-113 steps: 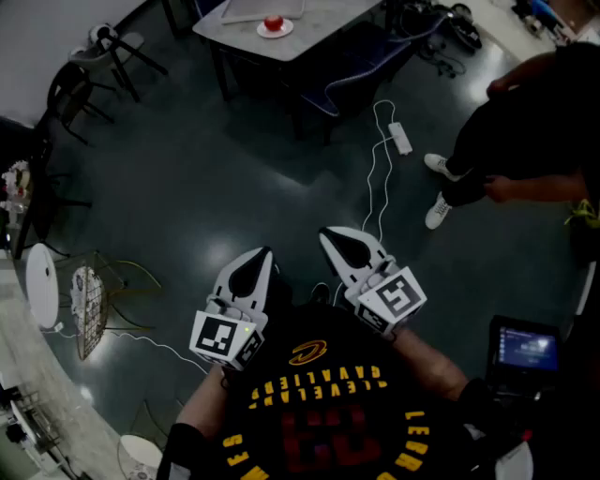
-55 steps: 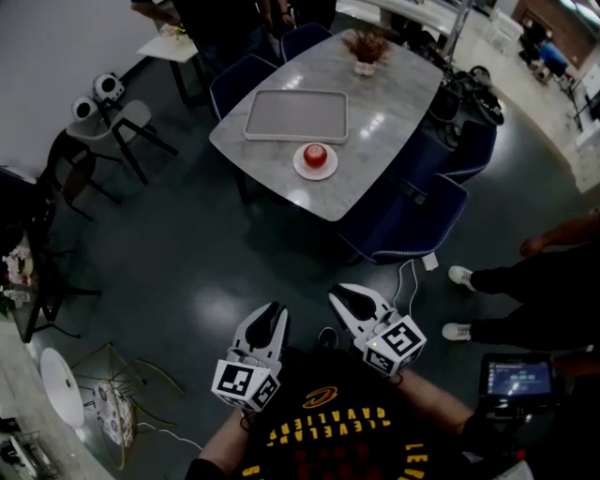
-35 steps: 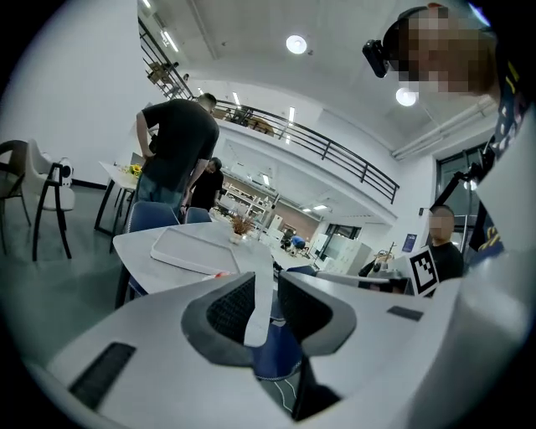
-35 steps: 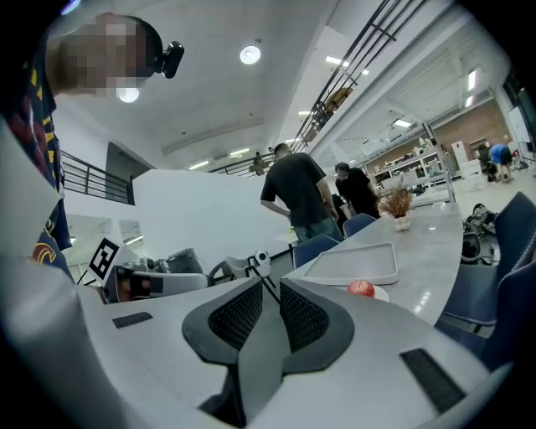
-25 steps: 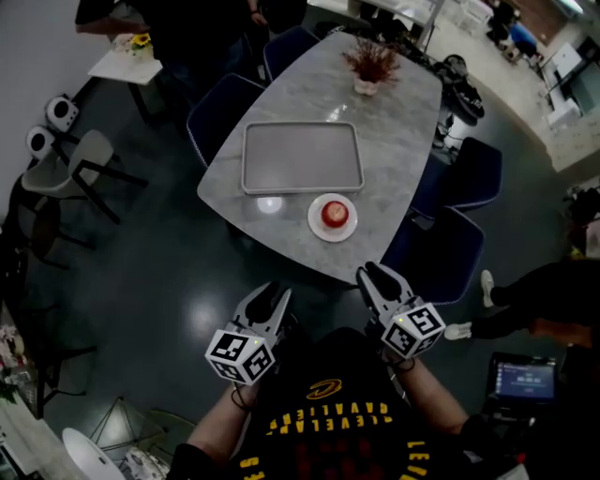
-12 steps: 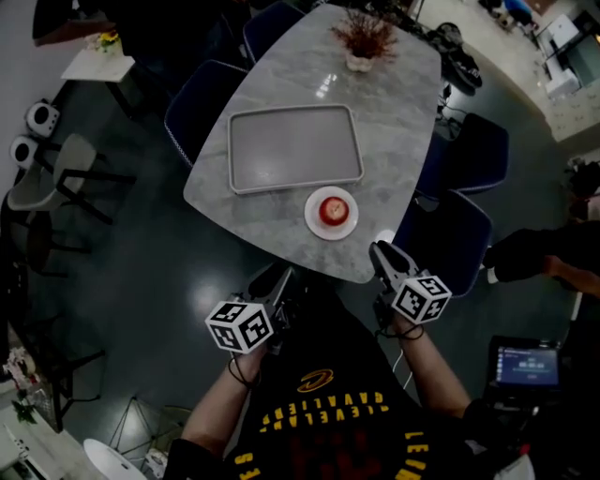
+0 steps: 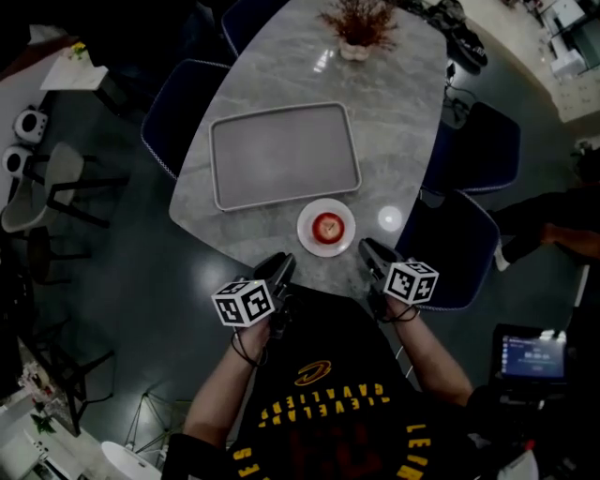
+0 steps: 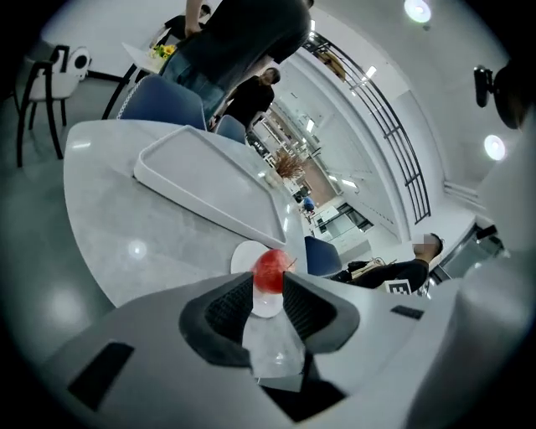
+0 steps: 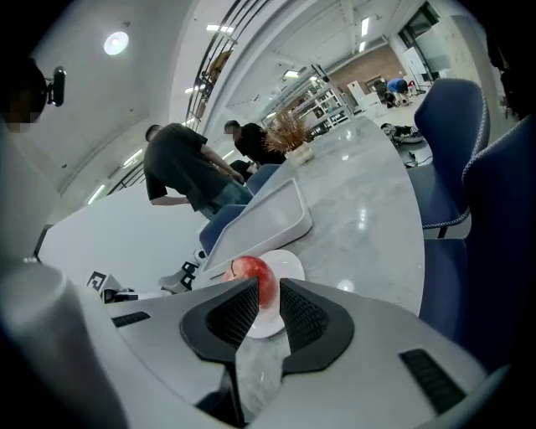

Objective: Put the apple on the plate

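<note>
A red apple rests on a small white plate near the front edge of the grey marble table. My left gripper hovers at that edge, just left of the plate, jaws drawn together on nothing. My right gripper hangs just right of the plate, likewise shut and empty. In the left gripper view the apple and plate lie straight ahead of the left gripper. The right gripper view shows the apple on its plate beyond the right gripper.
A grey tray lies behind the plate, and a dried plant in a pot stands at the far end. Blue chairs flank the table's right side. A person stands at the right; a lit screen sits lower right.
I have walked up to the table: it slid from the far top of the view to just ahead of me. Both grippers now reach its front edge beside the plate.
</note>
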